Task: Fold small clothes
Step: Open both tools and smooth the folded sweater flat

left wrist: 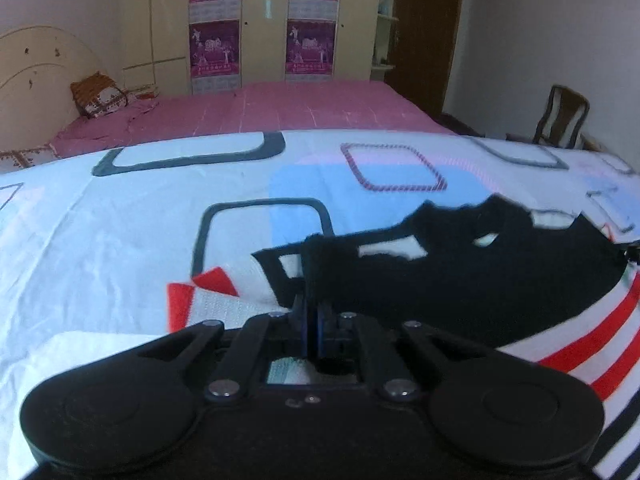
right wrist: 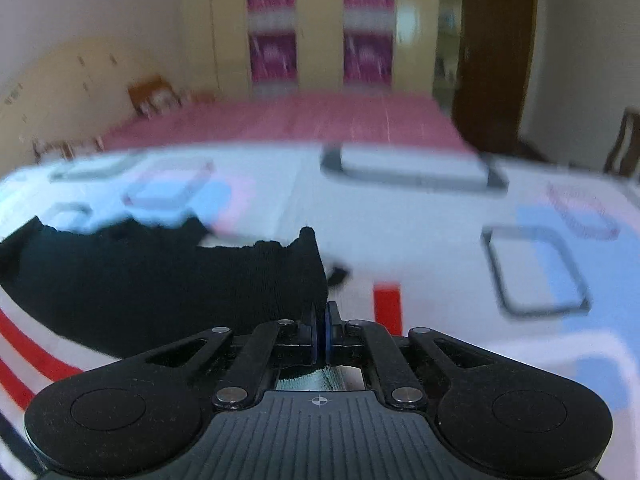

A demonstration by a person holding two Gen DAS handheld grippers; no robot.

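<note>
A small black garment lies on a white sheet printed with rounded squares and red stripes. In the left wrist view my left gripper is shut on the garment's near left corner, which stands up between the blue pads. The cloth spreads to the right from there. In the right wrist view the same black garment stretches to the left, and my right gripper is shut on its right corner, which sticks up above the fingers. The right view is blurred.
The patterned sheet covers the near surface. Behind it lies a pink bed with a pillow at its left. A wardrobe with purple posters stands at the back, a wooden chair at the right.
</note>
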